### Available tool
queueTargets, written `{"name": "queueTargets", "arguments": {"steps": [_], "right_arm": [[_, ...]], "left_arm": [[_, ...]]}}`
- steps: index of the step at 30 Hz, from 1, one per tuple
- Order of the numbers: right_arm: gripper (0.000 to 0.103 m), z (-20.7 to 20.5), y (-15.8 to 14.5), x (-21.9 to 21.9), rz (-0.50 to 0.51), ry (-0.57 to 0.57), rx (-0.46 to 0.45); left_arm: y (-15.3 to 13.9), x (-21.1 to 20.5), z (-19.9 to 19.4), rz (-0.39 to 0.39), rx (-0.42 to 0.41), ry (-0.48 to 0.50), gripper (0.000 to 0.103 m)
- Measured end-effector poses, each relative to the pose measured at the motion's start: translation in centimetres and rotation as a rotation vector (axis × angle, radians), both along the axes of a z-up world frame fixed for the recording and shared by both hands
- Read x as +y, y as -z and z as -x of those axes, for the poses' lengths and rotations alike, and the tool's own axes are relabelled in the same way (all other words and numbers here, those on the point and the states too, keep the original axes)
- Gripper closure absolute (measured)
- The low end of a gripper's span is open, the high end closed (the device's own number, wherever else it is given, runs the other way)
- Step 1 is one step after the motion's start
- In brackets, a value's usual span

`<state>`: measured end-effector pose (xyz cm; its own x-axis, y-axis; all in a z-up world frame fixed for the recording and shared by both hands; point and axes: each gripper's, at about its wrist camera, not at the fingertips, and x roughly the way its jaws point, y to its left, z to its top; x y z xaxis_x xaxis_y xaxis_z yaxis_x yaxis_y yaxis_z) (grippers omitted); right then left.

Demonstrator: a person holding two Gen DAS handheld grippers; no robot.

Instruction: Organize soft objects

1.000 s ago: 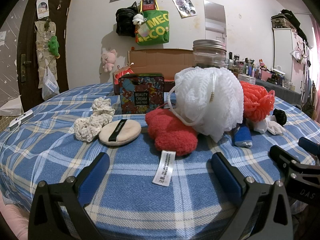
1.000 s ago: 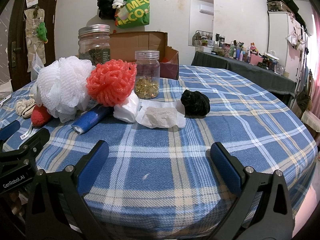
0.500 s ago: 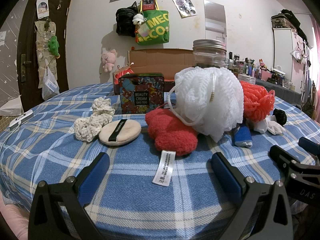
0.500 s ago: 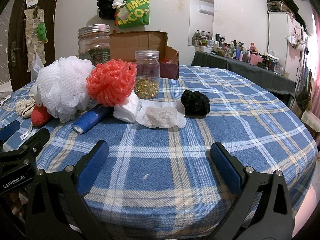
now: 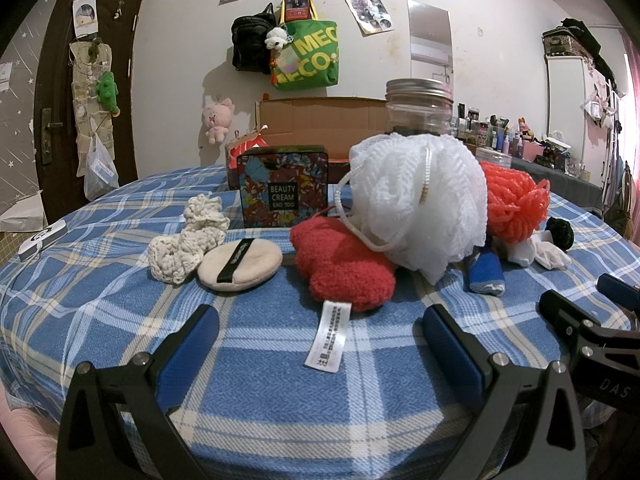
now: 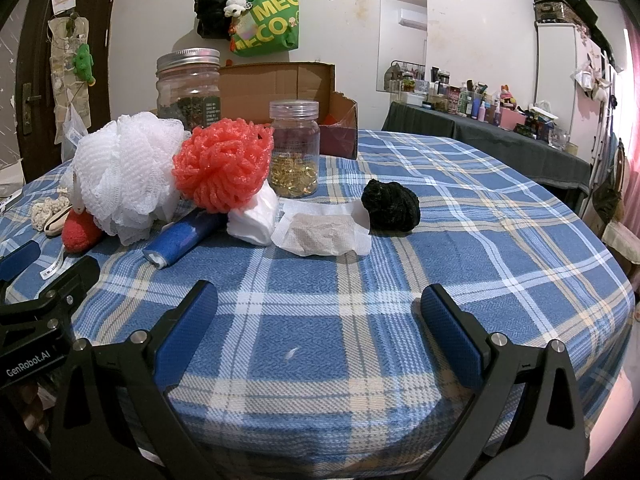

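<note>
Soft objects lie on a blue plaid tablecloth. In the left wrist view: a cream crochet piece (image 5: 188, 250), a beige powder puff (image 5: 240, 265), a red fuzzy item (image 5: 344, 266) with a white tag, a white mesh loofah (image 5: 420, 196) and an orange loofah (image 5: 516, 200). In the right wrist view: the white loofah (image 6: 124, 176), the orange loofah (image 6: 224, 164), a blue roll (image 6: 180, 240), a white cloth (image 6: 256, 216), a gauze pad (image 6: 324, 232) and a black scrunchie (image 6: 392, 204). My left gripper (image 5: 320, 344) is open and empty, just short of the red item. My right gripper (image 6: 316, 320) is open and empty.
A floral "Beauty Cream" tin (image 5: 282, 184), a large metal-lidded jar (image 6: 188, 84), a small jar of golden pieces (image 6: 294, 148) and an open cardboard box (image 6: 280, 84) stand behind the soft objects. A white device (image 5: 42, 240) lies at the table's left edge.
</note>
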<state>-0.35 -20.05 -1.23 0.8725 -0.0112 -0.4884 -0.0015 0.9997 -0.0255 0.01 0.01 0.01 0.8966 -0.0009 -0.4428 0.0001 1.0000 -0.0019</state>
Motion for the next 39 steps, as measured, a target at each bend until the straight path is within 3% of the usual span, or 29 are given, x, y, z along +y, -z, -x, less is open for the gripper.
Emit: {"name": "queueTargets", "arguments": {"steps": [31,39], "right_arm": [[0.0,-0.1,-0.1,0.0,-0.006,-0.006,0.015],[0.0,-0.4,-2.0,-0.9,-0.056,-0.041,-0.011]], "left_arm": [[-0.1,0.0,0.1,0.005,0.003,0.005,0.0],[-1.6,0.0,0.3,-0.01,-0.043,0.034,0.0]]}}
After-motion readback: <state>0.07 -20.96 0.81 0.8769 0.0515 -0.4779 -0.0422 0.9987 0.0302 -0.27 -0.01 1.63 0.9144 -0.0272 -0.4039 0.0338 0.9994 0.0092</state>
